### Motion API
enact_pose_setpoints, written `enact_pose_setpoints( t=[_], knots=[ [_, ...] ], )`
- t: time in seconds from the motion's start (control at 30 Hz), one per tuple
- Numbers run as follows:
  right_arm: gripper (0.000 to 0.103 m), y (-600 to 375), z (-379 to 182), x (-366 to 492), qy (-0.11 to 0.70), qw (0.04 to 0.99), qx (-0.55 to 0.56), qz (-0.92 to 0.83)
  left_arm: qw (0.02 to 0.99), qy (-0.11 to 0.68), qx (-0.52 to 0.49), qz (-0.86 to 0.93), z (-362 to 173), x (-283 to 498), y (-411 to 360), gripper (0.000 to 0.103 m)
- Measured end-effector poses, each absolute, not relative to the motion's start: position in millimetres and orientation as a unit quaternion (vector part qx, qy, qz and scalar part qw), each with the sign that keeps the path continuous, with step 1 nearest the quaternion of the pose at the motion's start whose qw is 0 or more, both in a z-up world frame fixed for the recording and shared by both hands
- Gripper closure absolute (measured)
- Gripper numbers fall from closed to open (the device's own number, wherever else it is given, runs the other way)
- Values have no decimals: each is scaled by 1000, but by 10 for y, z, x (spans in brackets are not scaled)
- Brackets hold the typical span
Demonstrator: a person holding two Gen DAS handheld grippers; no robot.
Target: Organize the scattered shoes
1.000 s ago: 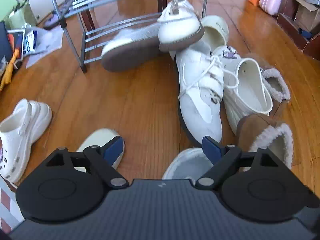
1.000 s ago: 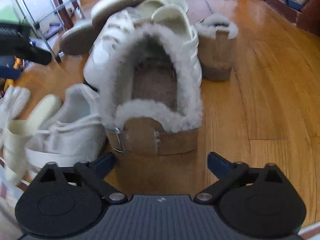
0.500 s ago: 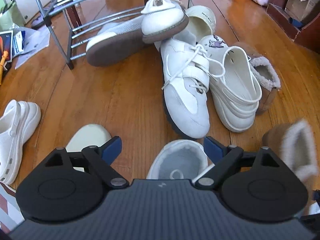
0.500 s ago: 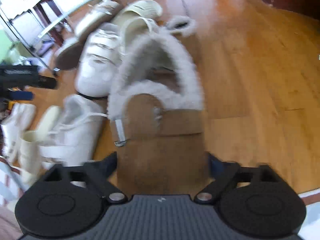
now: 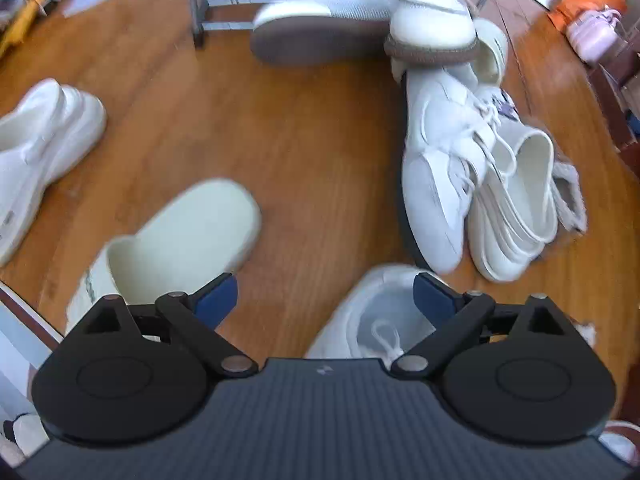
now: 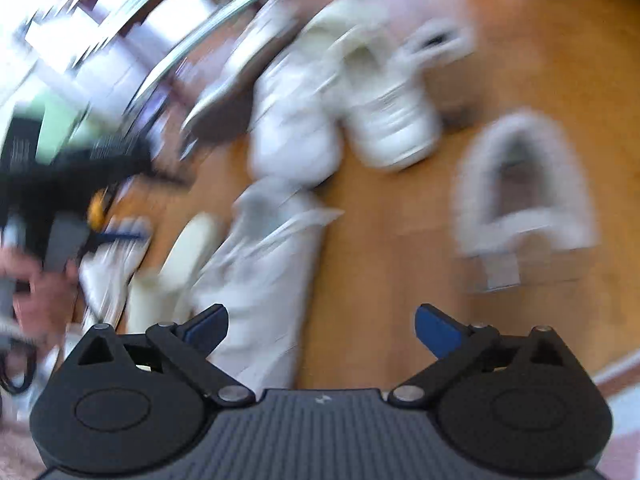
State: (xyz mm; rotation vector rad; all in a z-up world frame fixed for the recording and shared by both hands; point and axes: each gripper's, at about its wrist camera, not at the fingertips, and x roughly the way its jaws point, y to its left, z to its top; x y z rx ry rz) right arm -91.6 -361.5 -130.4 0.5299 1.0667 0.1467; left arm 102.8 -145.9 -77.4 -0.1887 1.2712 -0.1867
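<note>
The right tongs (image 6: pixel 322 326) have let go of the fur-lined slipper (image 6: pixel 524 184) — it now sits on the floor apart from them, jaws spread wide and empty. The left tongs (image 5: pixel 325 294) are opening over a white sneaker (image 5: pixel 380 320) — likely the next pick.

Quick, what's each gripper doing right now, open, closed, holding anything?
Left gripper: jaws opening, gripping nothing, hovering over the floor.
Right gripper: open, empty; fur-lined slipper lies free ahead.

White sneakers (image 5: pixel 436 176) heaped by the metal rack (image 5: pixel 224 8), cream slipper (image 5: pixel 176 240) apart, fur-lined brown slipper (image 6: pixel 524 188) upright alone.
</note>
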Motion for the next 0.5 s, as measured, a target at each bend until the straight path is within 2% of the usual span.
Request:
enact_pose_setpoints(
  t=[0.17,0.2,0.23,0.3,0.43,0.47,0.5],
  knots=[
    [0,-2973,-1720,-385,530,829,163,78,823,559,-86,-49,-662,951,-1192,6],
    [3,-2963,-1759,-341,525,830,167,86,826,555,-83,-40,-660,948,-1159,6],
    [25,-2985,-1790,-295,507,835,184,109,825,556,-90,-37,-675,956,-1121,6],
    [35,-2993,-1735,-283,504,837,179,117,819,561,-116,-41,-723,993,-1061,6],
    [33,-3015,-1573,-359,514,833,164,121,811,564,-145,-58,-807,1096,-1069,6],
    [27,-3080,-1515,-402,509,832,186,118,809,565,-150,-64,-828,1128,-1086,6],
    [11,-3125,-1435,-492,503,832,202,115,807,566,-156,-70,-849,1161,-1102,6]
  ],
)
